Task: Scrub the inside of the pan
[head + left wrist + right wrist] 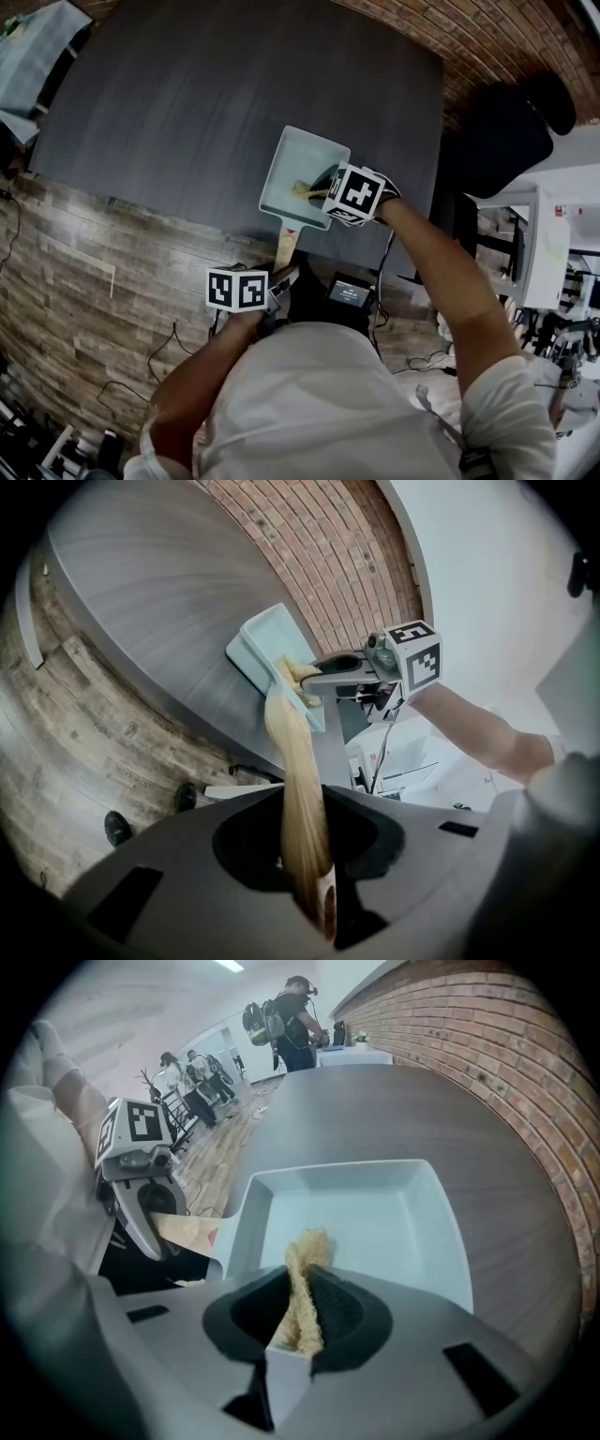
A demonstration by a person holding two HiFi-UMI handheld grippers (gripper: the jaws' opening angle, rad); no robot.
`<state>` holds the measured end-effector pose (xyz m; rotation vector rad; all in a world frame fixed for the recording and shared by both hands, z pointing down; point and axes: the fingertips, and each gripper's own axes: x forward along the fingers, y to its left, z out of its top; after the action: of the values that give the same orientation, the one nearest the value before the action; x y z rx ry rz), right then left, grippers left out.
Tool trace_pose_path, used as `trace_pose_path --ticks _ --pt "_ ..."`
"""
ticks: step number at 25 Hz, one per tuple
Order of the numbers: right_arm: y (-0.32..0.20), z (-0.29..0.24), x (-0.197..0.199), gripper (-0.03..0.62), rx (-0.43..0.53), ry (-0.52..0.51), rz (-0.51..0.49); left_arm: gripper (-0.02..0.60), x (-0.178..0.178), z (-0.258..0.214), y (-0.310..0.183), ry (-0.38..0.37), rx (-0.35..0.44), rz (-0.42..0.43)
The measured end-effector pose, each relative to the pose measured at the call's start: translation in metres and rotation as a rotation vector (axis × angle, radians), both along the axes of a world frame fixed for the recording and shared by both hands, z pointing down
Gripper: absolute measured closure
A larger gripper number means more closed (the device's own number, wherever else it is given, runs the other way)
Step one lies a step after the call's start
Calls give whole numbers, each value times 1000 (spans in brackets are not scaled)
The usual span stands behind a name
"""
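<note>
Jaws of the right gripper are pinching a tan fibrous scrubber, its tuft pointing at 12 o'clock into the pale square pan. Jaws of the left gripper are clamping the pan's wooden handle, which is sticking out toward 6 o'clock past the dark surface. Scrubbing well is likely calling for firm downward pressure, overlapping strokes into the corners and a steady handle. Whether the scrubber is touching the pan floor is hard to tell, because the gripper is covering that spot in the head view.
</note>
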<state>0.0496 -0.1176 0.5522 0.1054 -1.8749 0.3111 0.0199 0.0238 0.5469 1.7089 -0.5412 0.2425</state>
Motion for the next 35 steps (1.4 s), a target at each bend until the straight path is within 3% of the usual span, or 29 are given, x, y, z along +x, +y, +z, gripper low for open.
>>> trace_pose_path --ticks 17,35 --pt "41 1 -7 523 -88 -45 98 500 2 1 3 -10 1 -9" --pt "47 1 1 525 -207 -137 400 499 7 0 10 -20 -13 -10"
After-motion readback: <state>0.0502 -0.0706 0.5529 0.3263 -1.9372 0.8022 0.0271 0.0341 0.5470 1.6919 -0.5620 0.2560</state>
